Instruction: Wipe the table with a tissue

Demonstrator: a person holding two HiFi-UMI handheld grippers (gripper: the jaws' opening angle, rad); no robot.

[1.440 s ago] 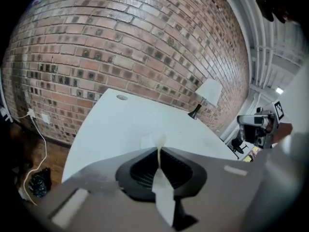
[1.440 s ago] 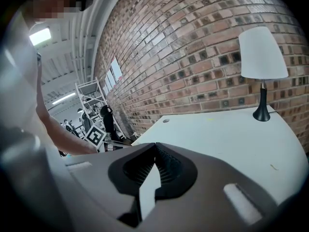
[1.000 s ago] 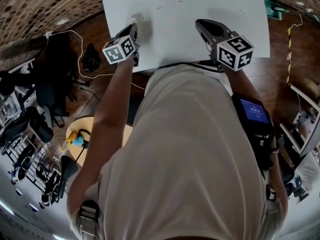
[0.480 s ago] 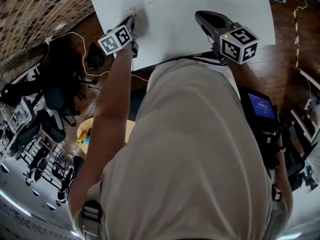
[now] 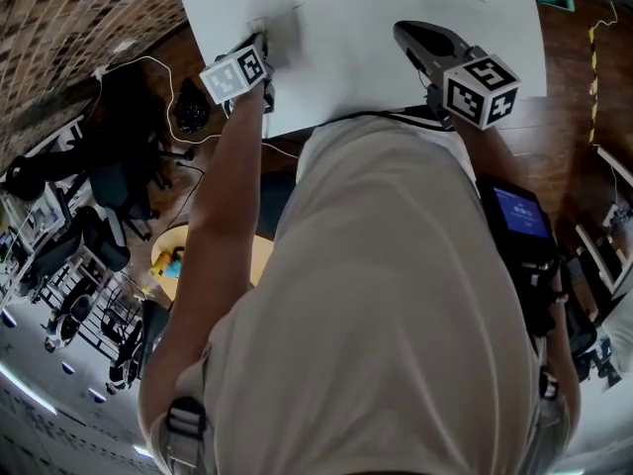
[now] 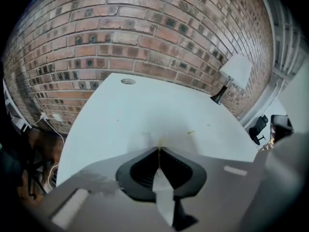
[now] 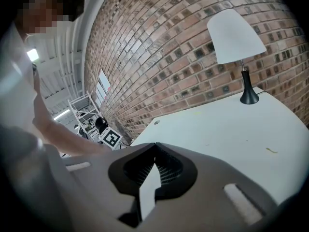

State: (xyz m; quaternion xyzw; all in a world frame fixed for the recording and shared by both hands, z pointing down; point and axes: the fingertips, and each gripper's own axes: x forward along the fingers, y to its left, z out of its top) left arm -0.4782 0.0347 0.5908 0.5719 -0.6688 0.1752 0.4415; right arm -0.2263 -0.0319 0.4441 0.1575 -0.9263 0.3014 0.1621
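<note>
Barely moved, left gripper [image 5: 262, 42] at upper left pinches crumpled white tissue [image 5: 258, 27] against flat white table [image 5: 356, 8]; right gripper [image 5: 400, 31] closed, empty.

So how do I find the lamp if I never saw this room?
Find the big brick wall, then the white table in front of it. The lamp stands at the table's far edge, close to the wall. It is the only upright thing on the table, with a white shade on a thin black stem.
</note>
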